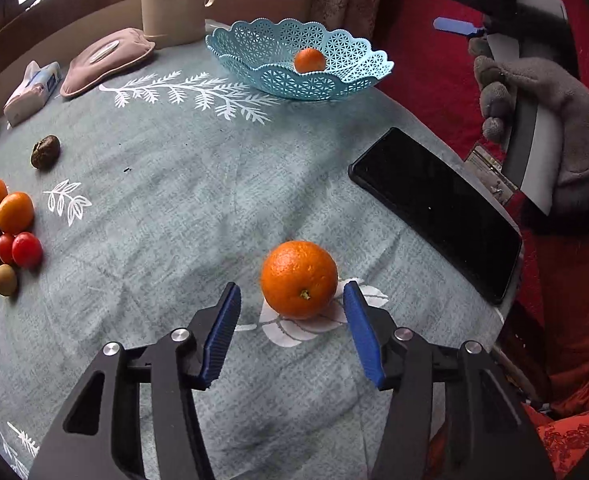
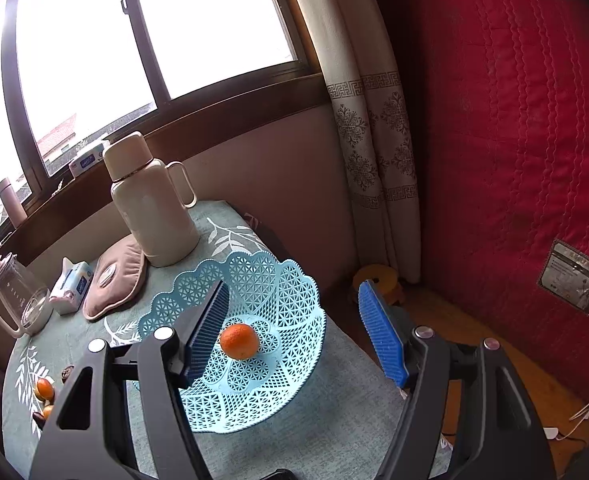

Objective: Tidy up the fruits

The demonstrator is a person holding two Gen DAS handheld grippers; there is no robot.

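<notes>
A large orange [image 1: 299, 278] lies on the teal tablecloth, just ahead of my left gripper [image 1: 292, 292]. The gripper is open; the left pad stands clear of the orange and the right pad is very near its side. A light blue lattice basket [image 1: 346, 76] [image 2: 294, 280] at the far side holds one small orange [image 1: 309, 60] [image 2: 239, 341]. My right gripper [image 2: 292, 288] hovers open over the basket with nothing between its pads. At the left table edge a cluster gathers small oranges [image 1: 14, 212], red tomatoes [image 1: 26, 249] and greenish fruit [image 1: 4, 280]. One dark wrinkled fruit [image 1: 46, 152] lies apart.
A black phone [image 1: 434, 212] lies by the right table edge. Behind the basket stand a cream thermos [image 1: 172, 0], a pink pouch [image 1: 106, 60] and a tissue pack [image 1: 32, 88]. A glass jug [image 2: 18, 300] is far left. A grey-gloved hand [image 1: 534, 92] holds the right gripper's handle.
</notes>
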